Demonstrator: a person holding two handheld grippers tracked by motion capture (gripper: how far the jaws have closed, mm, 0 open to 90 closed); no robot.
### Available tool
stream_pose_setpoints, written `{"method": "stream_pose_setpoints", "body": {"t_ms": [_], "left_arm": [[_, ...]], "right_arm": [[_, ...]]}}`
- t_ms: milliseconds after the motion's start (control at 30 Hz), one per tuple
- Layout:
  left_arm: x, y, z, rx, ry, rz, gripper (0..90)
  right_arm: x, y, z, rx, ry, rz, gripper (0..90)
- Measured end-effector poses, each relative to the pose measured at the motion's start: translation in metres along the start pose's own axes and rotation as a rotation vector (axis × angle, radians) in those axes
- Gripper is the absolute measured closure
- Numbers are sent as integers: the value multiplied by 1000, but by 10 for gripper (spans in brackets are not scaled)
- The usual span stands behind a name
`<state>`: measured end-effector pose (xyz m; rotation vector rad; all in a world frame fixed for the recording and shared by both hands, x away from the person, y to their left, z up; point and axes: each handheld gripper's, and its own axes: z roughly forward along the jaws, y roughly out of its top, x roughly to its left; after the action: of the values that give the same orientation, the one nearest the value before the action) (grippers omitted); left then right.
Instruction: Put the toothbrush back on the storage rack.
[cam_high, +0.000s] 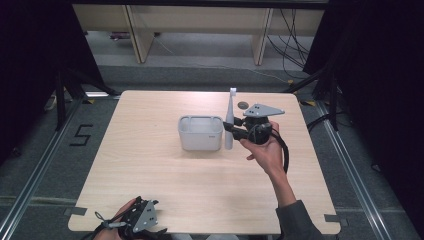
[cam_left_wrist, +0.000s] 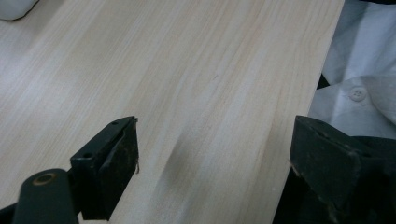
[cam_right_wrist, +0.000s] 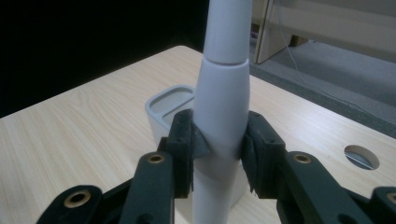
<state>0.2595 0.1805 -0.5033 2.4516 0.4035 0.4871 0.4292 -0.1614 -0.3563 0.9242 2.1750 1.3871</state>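
The electric toothbrush (cam_high: 230, 122) stands upright just beside the right wall of the grey holder (cam_high: 200, 132), its long axis vertical, brush head up. The right tongs (cam_high: 231, 128) approach it level from the side away from the holder and are clenched on its thick handle; in the right gripper view both pads press the handle (cam_right_wrist: 220, 112) from either side. The holder's compartments lie directly beyond the toothbrush from these tongs, so the coming move likely turns on a short shift toward the holder and a vertical descent. The left tongs (cam_left_wrist: 210, 154) are released, jaws wide over bare bench (cam_high: 165, 190), well apart from the holder at the bench's near edge; the right hand is clearly nearer. Count: one toothbrush, one holder, two tongs.
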Motion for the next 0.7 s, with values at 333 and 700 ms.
{"method": "stream_pose_setpoints", "body": {"t_ms": [333, 700], "left_arm": [[0, 0, 0, -1, -2, -1, 153], [0, 0, 0, 0, -2, -1, 153]], "right_arm": [[-3, 15, 8, -20, -7, 27, 667], [-7, 36, 15, -31, -9, 39, 667]]}}
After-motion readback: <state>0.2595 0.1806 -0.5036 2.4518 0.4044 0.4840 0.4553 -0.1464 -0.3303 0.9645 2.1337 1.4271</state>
